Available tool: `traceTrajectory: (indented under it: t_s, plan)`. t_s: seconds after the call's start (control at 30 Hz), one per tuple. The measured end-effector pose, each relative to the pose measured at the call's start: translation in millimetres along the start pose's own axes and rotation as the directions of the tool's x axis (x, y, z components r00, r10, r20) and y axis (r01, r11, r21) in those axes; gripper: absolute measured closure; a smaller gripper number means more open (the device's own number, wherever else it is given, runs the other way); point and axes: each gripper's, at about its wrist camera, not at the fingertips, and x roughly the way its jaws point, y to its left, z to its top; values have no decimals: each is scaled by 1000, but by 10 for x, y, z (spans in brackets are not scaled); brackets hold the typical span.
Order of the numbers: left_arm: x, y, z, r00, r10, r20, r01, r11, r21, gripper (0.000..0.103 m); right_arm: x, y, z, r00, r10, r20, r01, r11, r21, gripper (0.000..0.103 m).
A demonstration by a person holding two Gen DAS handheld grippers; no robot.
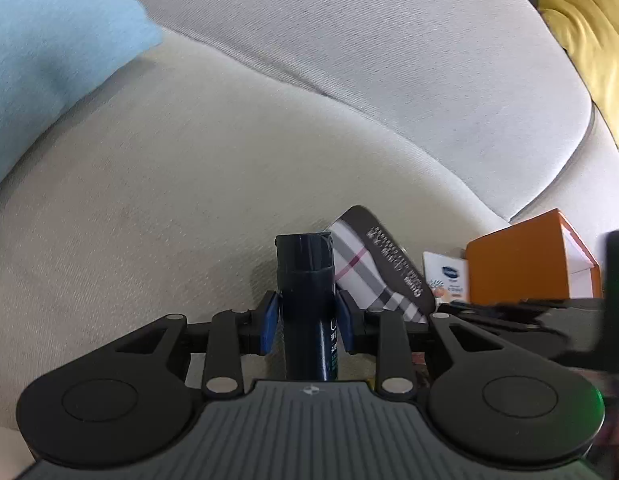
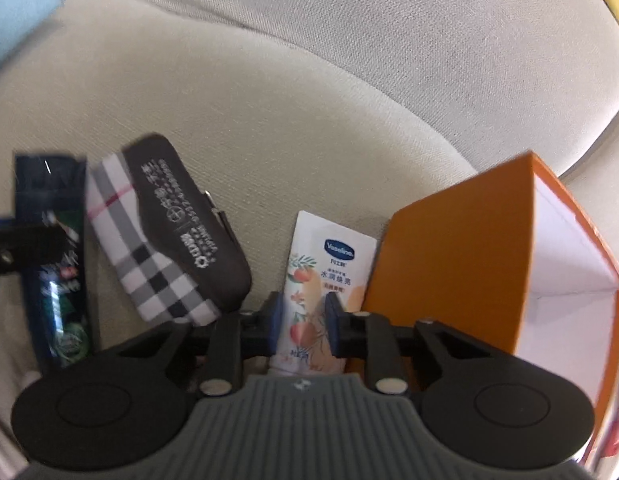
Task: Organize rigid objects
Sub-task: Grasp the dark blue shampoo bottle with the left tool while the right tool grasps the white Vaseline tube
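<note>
My left gripper is shut on a dark navy bottle, cap pointing away, just above the beige sofa seat. The same bottle shows at the left of the right wrist view. My right gripper is shut on a white Vaseline tube. The tube also shows in the left wrist view. A plaid case with a dark brown flap lies between the bottle and the tube; it also shows in the right wrist view.
An open orange box with a white inside stands right of the tube, also in the left wrist view. A light blue cushion lies far left, a yellow cushion far right. The grey backrest rises behind.
</note>
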Motion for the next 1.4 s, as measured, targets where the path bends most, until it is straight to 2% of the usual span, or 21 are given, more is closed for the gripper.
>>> traceTrajectory:
  t_s: [0.03,0.1,0.13,0.17,0.23,0.3,0.43,0.5,0.57,0.63,0.77,0.93,1.13,1.2,1.4]
  plan:
    - [7,6,-6,1000,5,-7,-5,1000,-2,68,-35,-50,-10,998,55,0,-55,998,21,103]
    - [35,12,-17,1000,13,-28,-13,1000,-1,68,-13,-122,8,976,216,-40,-211,973,98,103]
    - [58,19,-23,999,19,-41,-19,1000,-5,68,-22,-131,-14,974,224,-41,-219,970,107,103]
    - [86,31,-26,998,25,-60,-26,1000,-11,68,-58,-116,-34,981,193,-28,-190,978,86,103]
    - [151,64,-43,996,31,-88,-33,999,-28,65,-143,-124,-55,988,156,-13,-155,984,86,94]
    - [203,79,-60,993,19,-118,-25,998,-49,64,-192,-131,-69,990,140,-20,-138,987,81,72]
    - [264,63,-120,989,3,-151,-10,999,-43,63,-101,0,5,997,-11,-76,6,997,-71,69]
    - [240,97,-150,990,-8,-139,1,999,-51,64,-29,24,26,993,-40,-111,30,995,-96,69]
    - [201,124,-150,995,-11,-101,6,999,-50,64,-16,-2,35,990,-87,-112,76,992,-104,69]
    - [172,95,-146,998,3,-64,-5,1000,-23,64,30,-19,79,987,-94,-127,83,992,-92,69]
    - [201,104,-150,997,-17,-69,15,999,-29,65,149,-64,184,980,-99,-175,89,994,-65,67]
    - [178,162,-149,997,-40,-65,37,998,-43,66,331,-280,239,974,-35,-223,45,998,41,67]
    - [193,115,-179,996,-68,-54,66,997,-30,67,132,-455,141,987,71,-146,-58,994,92,75]
    - [207,106,-184,997,-62,-54,60,998,-33,67,58,-554,112,981,157,-114,-141,981,137,77]
    - [252,56,-181,997,-56,-60,54,998,-39,67,-19,-714,65,958,281,-58,-266,946,185,80]
